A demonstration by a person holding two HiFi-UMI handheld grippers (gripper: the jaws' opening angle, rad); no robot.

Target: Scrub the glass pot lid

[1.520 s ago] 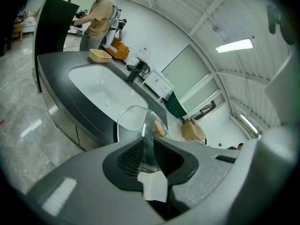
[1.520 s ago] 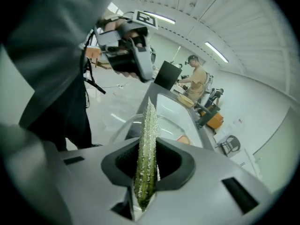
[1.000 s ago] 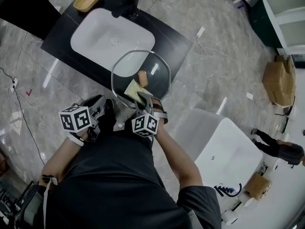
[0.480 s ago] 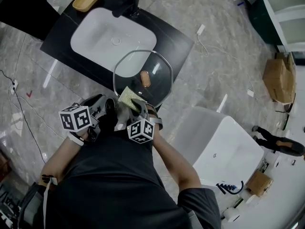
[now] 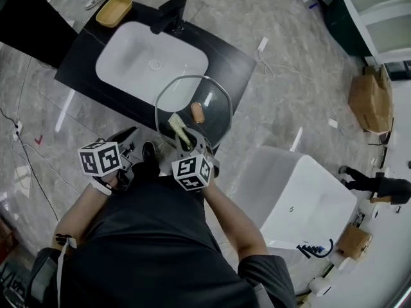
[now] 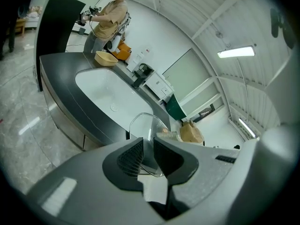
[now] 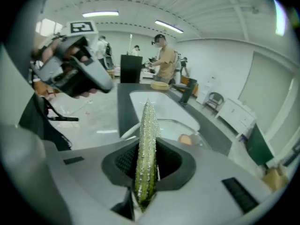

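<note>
The left gripper [image 6: 148, 150] is pinching the near-left rim of the lid [image 5: 215, 106], with the glass edge running between its jaws. The lid is hanging in the air over the front edge of the counter [image 5: 80, 59], just in front of the sink [image 5: 128, 56], and does not appear to be resting on anything.

The right gripper [image 7: 146, 162] is squeezing the sponge [image 5: 178, 125] edge-on. The sponge's long axis is running along the jaws and pointing forward at the lid. In the head view its tip is lying over the near-left part of the glass, with the knob [image 5: 198, 112] just beyond and to the right. Contact between sponge and glass cannot be confirmed.

The right gripper is the working one. A stroke along the sponge's axis is likely heading toward the knob.
</note>
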